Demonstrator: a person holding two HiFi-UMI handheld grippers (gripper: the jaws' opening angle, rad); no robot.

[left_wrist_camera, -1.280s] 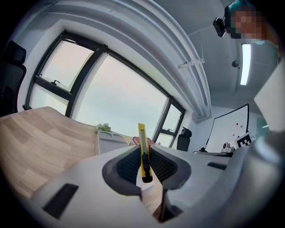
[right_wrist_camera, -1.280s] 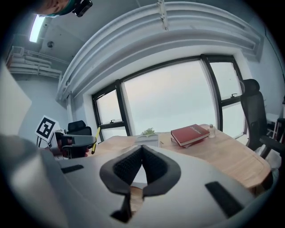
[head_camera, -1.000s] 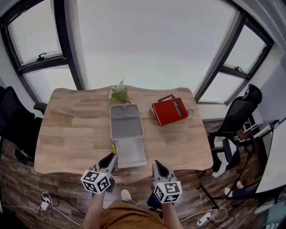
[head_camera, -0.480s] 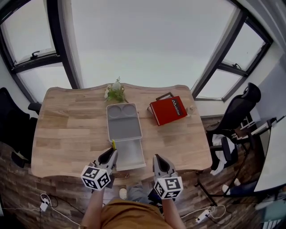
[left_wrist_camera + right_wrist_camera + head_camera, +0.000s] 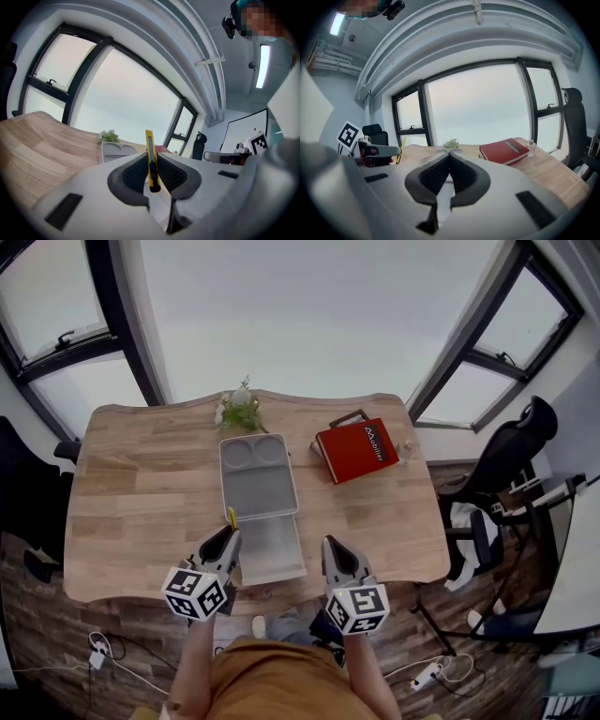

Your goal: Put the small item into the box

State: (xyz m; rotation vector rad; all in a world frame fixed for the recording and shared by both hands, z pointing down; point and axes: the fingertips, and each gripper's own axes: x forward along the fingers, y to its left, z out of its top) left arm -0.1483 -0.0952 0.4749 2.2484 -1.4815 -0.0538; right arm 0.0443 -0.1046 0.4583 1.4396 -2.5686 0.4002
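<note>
Left gripper (image 5: 223,546) is clamped on the small item, a yellow utility knife (image 5: 149,146). The left gripper view shows the knife pinched upright between the ribbed pads (image 5: 136,172), its upper end sticking out past the jaw tips. In the head view the knife (image 5: 232,518) sits just off the left edge of the grey box (image 5: 274,551), about where the lid (image 5: 256,486) hinges onto the tray; it is not inside the box. The box lies open on the wooden table (image 5: 141,486), the tray towards the near edge and the lid folded flat away from the person. The tray looks bare. Right gripper (image 5: 335,557) is held off the near-right corner of the tray. Its jaws are closed pad to pad with nothing between them, as the right gripper view (image 5: 449,162) shows. A red book (image 5: 357,450) lies to the right of the lid, clear of it. A small plant (image 5: 238,412) stands at the far table edge, just behind the lid.
</note>
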